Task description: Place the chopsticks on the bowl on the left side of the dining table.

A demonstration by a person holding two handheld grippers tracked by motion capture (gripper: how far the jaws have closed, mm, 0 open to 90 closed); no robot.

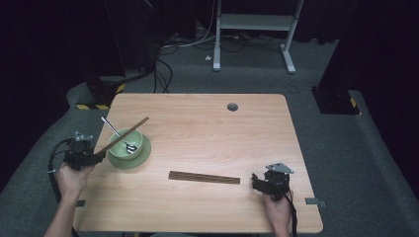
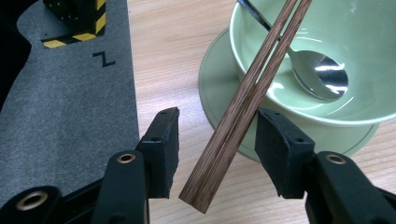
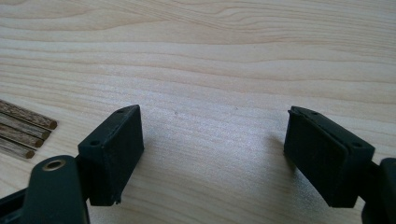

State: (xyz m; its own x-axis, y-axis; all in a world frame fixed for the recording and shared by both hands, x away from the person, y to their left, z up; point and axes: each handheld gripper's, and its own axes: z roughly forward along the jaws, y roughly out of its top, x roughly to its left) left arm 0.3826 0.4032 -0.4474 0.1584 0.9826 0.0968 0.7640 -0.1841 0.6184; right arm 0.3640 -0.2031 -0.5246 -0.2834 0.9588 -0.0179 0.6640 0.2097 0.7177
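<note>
Left gripper view looks along the left tongs (image 2: 217, 140), whose jaws stand partly apart with a pair of wooden chopsticks (image 2: 254, 88) passing between them. The right-hand pad sits just against the sticks, the left-hand pad is clear of them, so nothing is clamped. The 2 sticks slant up over the rim of a green bowl (image 2: 317, 93) and cross the handle of a metal spoon (image 2: 322, 77) that lies inside it. The bowl stands on a matching green saucer (image 2: 215, 79), close to the surface's left edge.

From the high view the left tongs (image 1: 101, 157) sit at that edge with a hand (image 1: 73, 178) behind them, and the chopsticks (image 1: 123, 134) rest across the bowl (image 1: 124, 143), beside the spoon (image 1: 118, 135).

Right tongs (image 3: 212, 140) have their jaws wide with only bare wood between them. In the high view they (image 1: 256, 178) rest near the front right of the surface, just past the end of a row of more chopsticks (image 1: 204, 177) lying flat.

Light wooden surface (image 1: 207, 128) carries a dark round grommet (image 1: 232, 106) near its far edge. Grey carpet (image 1: 316, 133) surrounds it, with cables (image 1: 163, 69) and a white frame (image 1: 254, 29) beyond, against a dark room.
</note>
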